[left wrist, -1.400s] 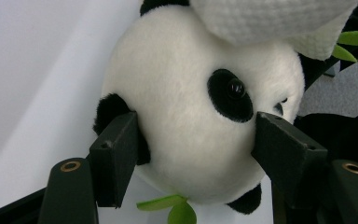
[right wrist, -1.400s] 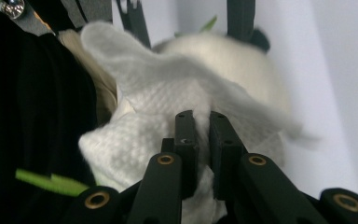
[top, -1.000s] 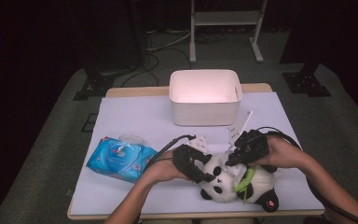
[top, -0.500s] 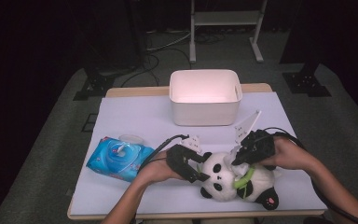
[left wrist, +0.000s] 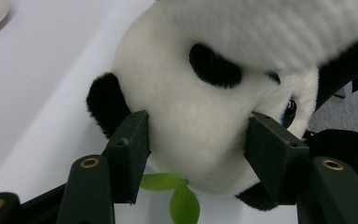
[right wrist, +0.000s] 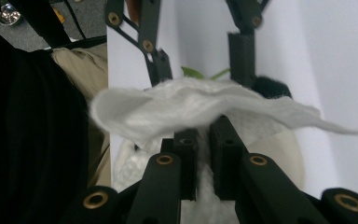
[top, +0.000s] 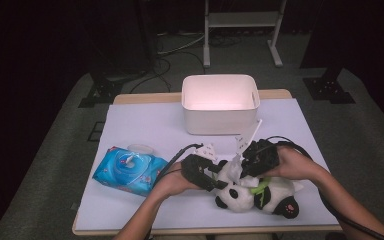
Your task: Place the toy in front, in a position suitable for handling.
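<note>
Wipe pinched in right gripper, left gripper just closed, clamping panda's head; next, probably careful rubbing over its face.

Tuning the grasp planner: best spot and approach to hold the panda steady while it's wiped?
Grip the panda by its head, from the crown side, jaws straddling the cheeks below the ear. The head is round, soft and free of the table, so pads sink in. The left gripper sits there already, while the right gripper holds the wipe.
</note>
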`<state>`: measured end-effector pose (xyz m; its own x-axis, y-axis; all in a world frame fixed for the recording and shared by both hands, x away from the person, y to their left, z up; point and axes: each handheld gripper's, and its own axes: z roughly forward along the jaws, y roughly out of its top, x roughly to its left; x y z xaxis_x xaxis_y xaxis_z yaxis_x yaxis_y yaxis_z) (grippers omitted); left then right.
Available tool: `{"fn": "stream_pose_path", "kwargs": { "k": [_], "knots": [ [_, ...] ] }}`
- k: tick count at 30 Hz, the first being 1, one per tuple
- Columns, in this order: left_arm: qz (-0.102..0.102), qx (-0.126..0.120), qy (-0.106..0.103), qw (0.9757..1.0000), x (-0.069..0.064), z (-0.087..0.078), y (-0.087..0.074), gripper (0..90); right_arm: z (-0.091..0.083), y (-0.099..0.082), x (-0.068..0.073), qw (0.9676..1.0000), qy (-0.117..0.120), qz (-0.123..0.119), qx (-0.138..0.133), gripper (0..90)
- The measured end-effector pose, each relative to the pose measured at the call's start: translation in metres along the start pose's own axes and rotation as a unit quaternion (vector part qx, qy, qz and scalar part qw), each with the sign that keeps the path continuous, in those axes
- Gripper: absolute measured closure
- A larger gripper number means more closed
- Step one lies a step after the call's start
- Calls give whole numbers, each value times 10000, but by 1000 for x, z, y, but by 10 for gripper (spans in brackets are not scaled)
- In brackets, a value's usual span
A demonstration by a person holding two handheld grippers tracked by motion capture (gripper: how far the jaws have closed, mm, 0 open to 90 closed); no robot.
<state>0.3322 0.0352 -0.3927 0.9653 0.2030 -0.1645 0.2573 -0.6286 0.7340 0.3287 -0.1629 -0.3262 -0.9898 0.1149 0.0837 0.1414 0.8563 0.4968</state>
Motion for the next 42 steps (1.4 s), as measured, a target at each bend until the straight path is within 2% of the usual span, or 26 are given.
{"fn": "stream_pose_path", "kwargs": {
  "k": [7,12,19,23,28,31,34,36,42],
  "knots": [
    [-16,17,-72,10000,1,0,-1,399,12,9,1,9998,147,-146,47,819],
    [70,54,-65,9999,-1,0,1,393,0,-1,-3,10000,10,-7,3,819],
    [50,89,-73,9999,-2,-4,2,378,-13,-24,-9,9995,-116,292,-105,820],
    [161,53,-102,9998,-3,-8,7,369,-11,-31,-4,9994,-34,320,-85,821],
    [262,74,-113,9996,-5,-9,17,365,-9,-33,7,9997,47,234,-52,822],
    [248,85,-171,9995,-5,-6,19,365,-9,-35,12,9998,86,191,-6,822],
    [235,127,-211,9994,-5,-2,17,366,-10,-34,14,9998,77,152,84,821],
    [224,111,-228,9994,-5,-1,16,367,-13,-31,14,10000,13,71,50,822],
    [407,195,-208,9988,-10,-2,17,366,-12,-15,0,9999,-87,63,63,821]
  ]
}}
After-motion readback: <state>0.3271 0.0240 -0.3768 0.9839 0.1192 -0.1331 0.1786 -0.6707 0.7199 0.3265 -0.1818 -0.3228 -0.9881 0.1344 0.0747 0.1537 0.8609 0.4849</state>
